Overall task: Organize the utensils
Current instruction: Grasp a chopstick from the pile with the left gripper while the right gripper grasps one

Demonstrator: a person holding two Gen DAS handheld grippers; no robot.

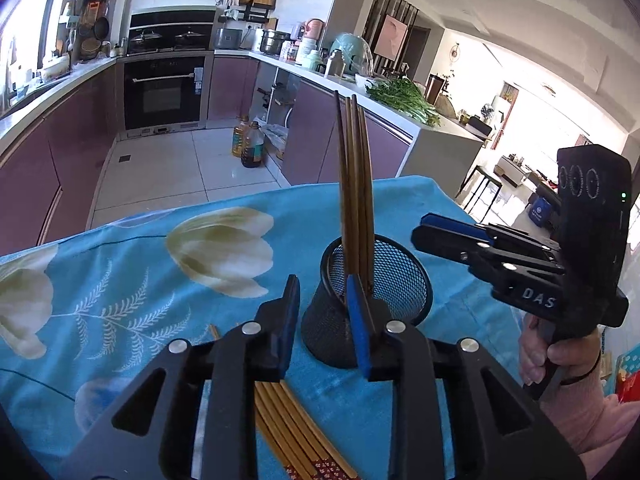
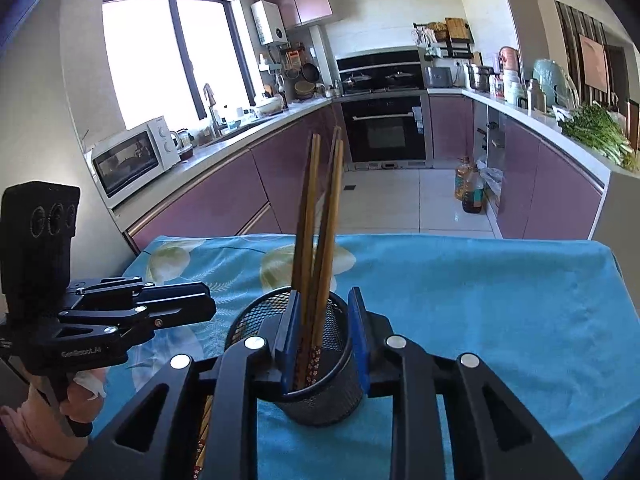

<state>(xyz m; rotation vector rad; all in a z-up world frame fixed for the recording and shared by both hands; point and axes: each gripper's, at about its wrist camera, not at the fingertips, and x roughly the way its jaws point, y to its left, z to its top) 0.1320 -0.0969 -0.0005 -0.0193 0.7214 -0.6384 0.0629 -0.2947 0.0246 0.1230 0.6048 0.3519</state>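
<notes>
While both claws gape, left claw (image 1: 323, 292) hides loose brown chopsticks (image 1: 296, 424); black mesh cup (image 2: 316, 360) partly covered by right claw (image 2: 323, 308); "DAS" readable.

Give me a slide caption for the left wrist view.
Open left claw above loose chopsticks on the blue floral cloth, beside a mesh cup holding upright chopsticks.

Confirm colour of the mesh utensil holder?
Black wire mesh holder, clearest in the right wrist view.
</notes>
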